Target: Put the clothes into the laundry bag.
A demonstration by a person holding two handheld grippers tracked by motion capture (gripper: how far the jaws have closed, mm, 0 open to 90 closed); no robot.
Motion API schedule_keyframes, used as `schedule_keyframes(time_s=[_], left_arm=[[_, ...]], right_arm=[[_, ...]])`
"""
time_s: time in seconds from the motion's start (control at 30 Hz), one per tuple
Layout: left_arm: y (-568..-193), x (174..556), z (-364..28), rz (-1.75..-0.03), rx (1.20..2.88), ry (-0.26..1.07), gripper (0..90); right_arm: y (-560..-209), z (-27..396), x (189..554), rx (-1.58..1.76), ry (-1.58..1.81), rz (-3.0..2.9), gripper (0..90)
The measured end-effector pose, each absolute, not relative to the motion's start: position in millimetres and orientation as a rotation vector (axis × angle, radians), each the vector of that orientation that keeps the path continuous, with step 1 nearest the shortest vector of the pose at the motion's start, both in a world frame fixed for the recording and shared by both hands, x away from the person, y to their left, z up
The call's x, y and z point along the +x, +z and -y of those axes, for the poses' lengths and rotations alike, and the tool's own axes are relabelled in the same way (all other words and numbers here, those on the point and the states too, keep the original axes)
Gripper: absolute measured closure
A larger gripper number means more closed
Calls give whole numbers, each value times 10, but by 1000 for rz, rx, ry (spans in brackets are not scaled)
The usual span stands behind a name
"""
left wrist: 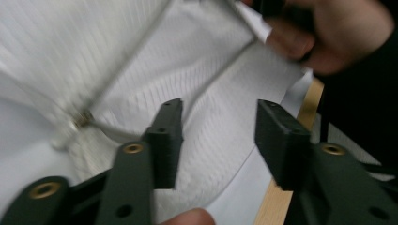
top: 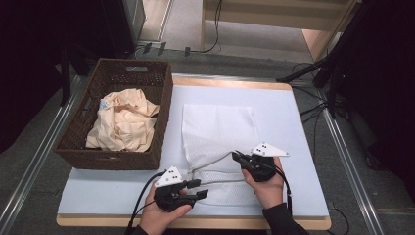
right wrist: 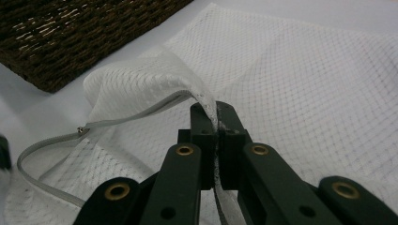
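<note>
Two grippers at the mesh bag's zip mouth
My right gripper [right wrist: 217,133] pinches the bag [top: 220,128] rim near the table's [top: 298,137] front edge, lifting it open; my left gripper [left wrist: 218,140] stands half-open, empty, beside the zip [right wrist: 136,116].

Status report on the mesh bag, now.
Right gripper shut on mesh bag edge by the zipper. Left gripper open, nothing between jaws. Basket with cloth stands clear at left.

No readable text, brand, number or sign appears anywhere. A small label on the cloth [top: 123,122] in the basket [top: 161,122] is too blurred to read.
</note>
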State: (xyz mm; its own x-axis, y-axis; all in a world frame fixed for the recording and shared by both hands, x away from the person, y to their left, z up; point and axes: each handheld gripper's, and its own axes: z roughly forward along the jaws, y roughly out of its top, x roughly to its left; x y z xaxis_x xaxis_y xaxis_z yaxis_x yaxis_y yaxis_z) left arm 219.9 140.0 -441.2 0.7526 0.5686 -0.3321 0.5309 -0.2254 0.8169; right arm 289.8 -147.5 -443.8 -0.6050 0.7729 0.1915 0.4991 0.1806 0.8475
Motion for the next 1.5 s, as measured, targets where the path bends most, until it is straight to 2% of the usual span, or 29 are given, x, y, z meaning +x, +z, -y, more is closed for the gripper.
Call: schedule_keyframes(time_s=[0.1, 0.13, 0.4, 0.63, 0.8, 0.9, 1.07, 1.13, 1.23, 1.5], left_arm=[[-4285, 2218, -1439, -836, 1865, 74, 360], [-4235, 2234, -1456, -826, 1863, 80, 360], [-3927, 2402, -1539, -832, 1870, 200, 122], [-3820, 2630, -1646, -892, 1818, 197, 99], [-3719, 2813, -1701, -923, 1828, 257, 103], [-3657, 2886, -1718, -928, 1822, 252, 38], [-3636, 3059, -1785, -979, 1815, 262, 9], [-3627, 3133, -1841, -999, 1793, 247, 0], [-3594, 3257, -1933, -1003, 1731, 150, 0], [-3439, 3513, -2089, -1083, 1737, 278, 0]], right_arm=[[-4445, 1487, 2903, 1220, 1398, -2181, 881], [-4445, 1489, 2903, 1221, 1402, -2182, 879], [-4439, 1485, 2889, 1210, 1398, -2184, 869], [-4440, 1475, 2881, 1203, 1398, -2186, 868], [-4444, 1480, 2886, 1199, 1409, -2191, 869], [-4453, 1473, 2888, 1196, 1408, -2195, 869], [-4460, 1470, 2889, 1195, 1405, -2198, 870], [-4461, 1468, 2887, 1193, 1405, -2199, 870], [-4464, 1467, 2889, 1192, 1403, -2202, 870], [-4469, 1466, 2887, 1188, 1407, -2204, 871]])
